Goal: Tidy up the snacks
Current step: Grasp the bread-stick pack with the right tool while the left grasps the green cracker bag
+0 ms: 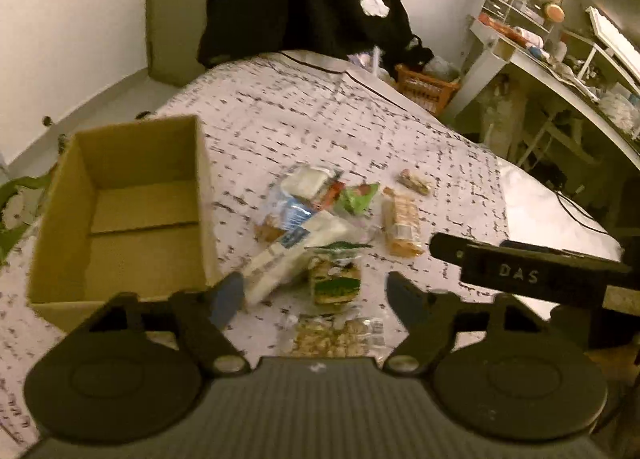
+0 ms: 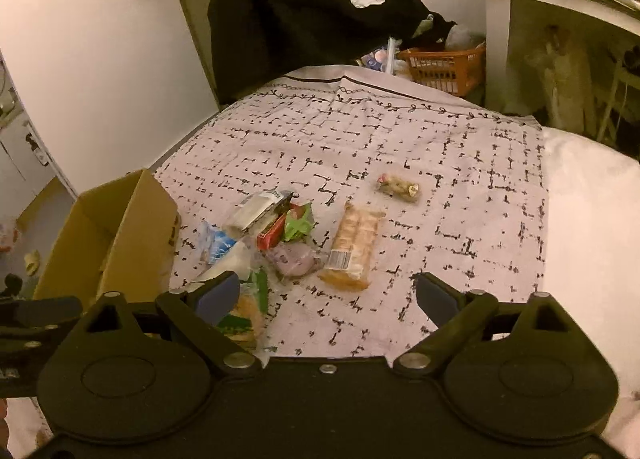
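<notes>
An open, empty cardboard box (image 1: 120,211) (image 2: 112,235) stands on the patterned cloth (image 1: 280,123) at the left. Right of it lies a heap of snack packets (image 1: 316,199) (image 2: 272,227). A long cracker pack (image 1: 402,225) (image 2: 354,247) and a small wrapped bar (image 1: 414,181) (image 2: 398,186) lie apart from the heap. My left gripper (image 1: 316,295) hangs open above a green-labelled packet (image 1: 334,279), with its pads clear of it; a nut packet (image 1: 336,337) lies just below. My right gripper (image 2: 326,295) is open over bare cloth near the cracker pack.
Dark clothes (image 2: 304,7) are piled at the far edge. An orange basket (image 2: 444,67) sits on the floor beyond, beside a cluttered white desk (image 1: 560,71). The right gripper's black body (image 1: 532,275) reaches into the left wrist view at the right.
</notes>
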Demonstrator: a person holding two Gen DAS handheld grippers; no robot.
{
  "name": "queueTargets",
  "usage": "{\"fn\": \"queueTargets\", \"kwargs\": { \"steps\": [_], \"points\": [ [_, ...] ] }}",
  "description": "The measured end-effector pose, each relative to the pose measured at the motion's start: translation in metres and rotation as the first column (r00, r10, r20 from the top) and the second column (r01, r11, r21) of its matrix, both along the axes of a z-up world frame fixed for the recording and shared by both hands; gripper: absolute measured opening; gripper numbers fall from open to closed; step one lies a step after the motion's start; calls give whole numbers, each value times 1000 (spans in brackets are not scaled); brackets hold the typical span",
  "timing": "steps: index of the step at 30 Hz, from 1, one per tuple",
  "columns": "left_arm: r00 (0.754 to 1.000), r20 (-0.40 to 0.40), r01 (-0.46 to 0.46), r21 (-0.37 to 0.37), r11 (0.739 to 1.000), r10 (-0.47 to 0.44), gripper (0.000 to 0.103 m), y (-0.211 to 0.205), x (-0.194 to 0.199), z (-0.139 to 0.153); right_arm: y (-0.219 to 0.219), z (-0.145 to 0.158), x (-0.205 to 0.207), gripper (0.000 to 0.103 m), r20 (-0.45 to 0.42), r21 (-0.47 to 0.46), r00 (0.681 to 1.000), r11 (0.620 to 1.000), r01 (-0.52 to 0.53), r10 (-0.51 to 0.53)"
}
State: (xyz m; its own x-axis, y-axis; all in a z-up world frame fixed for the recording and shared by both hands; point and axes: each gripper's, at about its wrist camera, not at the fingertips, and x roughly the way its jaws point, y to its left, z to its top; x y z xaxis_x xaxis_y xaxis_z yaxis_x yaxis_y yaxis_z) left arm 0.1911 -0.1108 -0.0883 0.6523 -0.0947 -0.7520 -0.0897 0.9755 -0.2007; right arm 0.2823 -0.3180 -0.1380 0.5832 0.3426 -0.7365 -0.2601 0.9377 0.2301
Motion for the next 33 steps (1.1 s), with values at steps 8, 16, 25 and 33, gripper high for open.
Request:
{"fn": "queueTargets", "kwargs": {
  "steps": [8,16,25,33],
  "points": [
    [999,-29,-45,-66,997,43,62,-5,27,-29,0,-21,14,79,-42,-13,999,1000,10,-10],
    [998,-54,-41,-66,997,37,62,-17,49,-48,-3,-35,26,72,-37,11,999,1000,27,-26],
    [993,-97,-79,-85,993,71,62,-22,59,-81,-1,-50,37,70,-21,21,999,999,44,-43],
    [985,-108,-142,-103,984,131,61,-23,73,-96,2,-72,51,61,-49,28,997,997,66,-65]
  ]
}}
